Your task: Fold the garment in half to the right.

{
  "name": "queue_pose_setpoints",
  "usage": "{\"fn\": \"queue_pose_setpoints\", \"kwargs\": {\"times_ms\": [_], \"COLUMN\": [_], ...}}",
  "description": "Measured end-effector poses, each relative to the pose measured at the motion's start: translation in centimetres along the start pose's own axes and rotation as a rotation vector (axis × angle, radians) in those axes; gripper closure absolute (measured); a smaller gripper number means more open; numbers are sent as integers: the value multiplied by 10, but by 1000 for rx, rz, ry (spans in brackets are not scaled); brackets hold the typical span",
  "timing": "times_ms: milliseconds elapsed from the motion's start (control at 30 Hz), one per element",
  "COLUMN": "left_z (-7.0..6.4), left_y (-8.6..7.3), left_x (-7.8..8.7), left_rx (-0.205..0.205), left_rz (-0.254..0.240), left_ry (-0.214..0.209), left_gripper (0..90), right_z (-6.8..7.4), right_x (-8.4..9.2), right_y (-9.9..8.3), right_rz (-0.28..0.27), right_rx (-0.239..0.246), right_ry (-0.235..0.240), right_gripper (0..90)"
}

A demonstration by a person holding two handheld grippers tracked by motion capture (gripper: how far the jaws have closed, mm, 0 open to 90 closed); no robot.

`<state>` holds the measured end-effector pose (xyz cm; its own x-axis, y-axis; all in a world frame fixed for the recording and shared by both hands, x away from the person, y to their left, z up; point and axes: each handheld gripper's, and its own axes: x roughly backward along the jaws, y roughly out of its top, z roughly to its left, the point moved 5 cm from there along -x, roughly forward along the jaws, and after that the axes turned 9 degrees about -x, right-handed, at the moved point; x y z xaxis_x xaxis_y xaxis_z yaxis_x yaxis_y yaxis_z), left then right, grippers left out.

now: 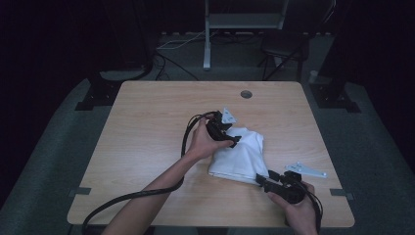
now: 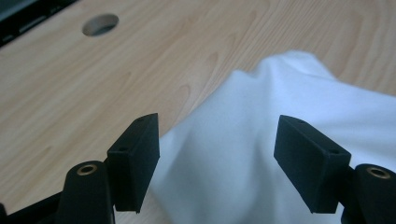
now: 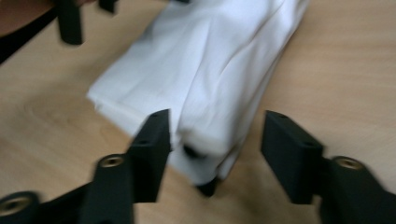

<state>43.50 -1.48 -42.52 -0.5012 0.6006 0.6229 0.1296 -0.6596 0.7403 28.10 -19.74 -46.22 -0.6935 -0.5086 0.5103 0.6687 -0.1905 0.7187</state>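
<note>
A folded white cloth [image 1: 240, 155] lies on the wooden table [image 1: 147, 137], a little right of centre. My left gripper [image 1: 234, 141] hovers over the cloth's far left corner, held from the left. In the left gripper view its jaws [image 2: 217, 161] stand wide apart, with the cloth [image 2: 261, 140] below and between them, untouched. My right gripper [image 1: 261, 179] sits at the cloth's near right corner. The right gripper view shows it [image 3: 215, 149] open, and the cloth's corner [image 3: 205, 93] lies between the jaws without being pinched.
A round cable hole [image 1: 246, 94] is in the table's far edge. The left gripper's black cable [image 1: 137, 196] trails off the near left edge. Beyond the table stand a metal frame [image 1: 207, 44] and a dark chair [image 1: 284, 49]. Bare wood surrounds the cloth.
</note>
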Motion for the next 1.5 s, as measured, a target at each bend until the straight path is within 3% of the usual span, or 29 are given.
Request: {"fn": "queue_pose_setpoints", "kwargs": {"times_ms": [100, 200, 367, 467, 567, 767, 900, 933, 967, 1100, 1300, 1333, 1500], "left_z": [-5, -21, -55, -70, -83, -92, -92, -92, -93, -95, -96, -96, -98], "left_y": [-1, -10, -31, -40, -47, -50, -54, -54, -56, -61, -62, -63, -64], "left_x": [24, 50, 72, 74, 70, 58, 49, 49, 47, 44, 44, 44, 45], "left_rx": [-26, -44, -90, -120, -152, -205, -223, -223, -222, -228, -203, -176, -168], "left_rz": [-26, -56, -73, -65, -55, -44, -15, -15, -7, 26, 44, 40, 38], "left_ry": [-3, -28, -62, -81, -95, -81, -71, -71, -72, -68, -75, -77, -72], "left_gripper": [309, 309, 309, 310, 313, 342, 385, 421, 430, 491, 517, 518, 516], "right_z": [-8, -15, -27, -33, -39, -46, -47, -47, -48, -47, -46, -46, -52], "right_x": [7, 10, -10, -35, -61, -92, -98, -98, -99, -97, -91, -92, -97], "right_y": [17, 39, 74, 88, 99, 104, 101, 101, 99, 98, 101, 101, 94], "right_rz": [-49, -89, -77, -29, 15, 74, 94, 94, 83, 60, 34, 36, 61], "right_rx": [-5, 2, 30, 38, 0, -42, -54, -54, -63, -76, -87, -84, -69], "right_ry": [-5, -14, -20, 7, 34, 31, 31, 31, 27, 29, 23, 11, -46], "right_gripper": [328, 304, 313, 337, 377, 481, 625, 625, 706, 816, 854, 855, 856]}}
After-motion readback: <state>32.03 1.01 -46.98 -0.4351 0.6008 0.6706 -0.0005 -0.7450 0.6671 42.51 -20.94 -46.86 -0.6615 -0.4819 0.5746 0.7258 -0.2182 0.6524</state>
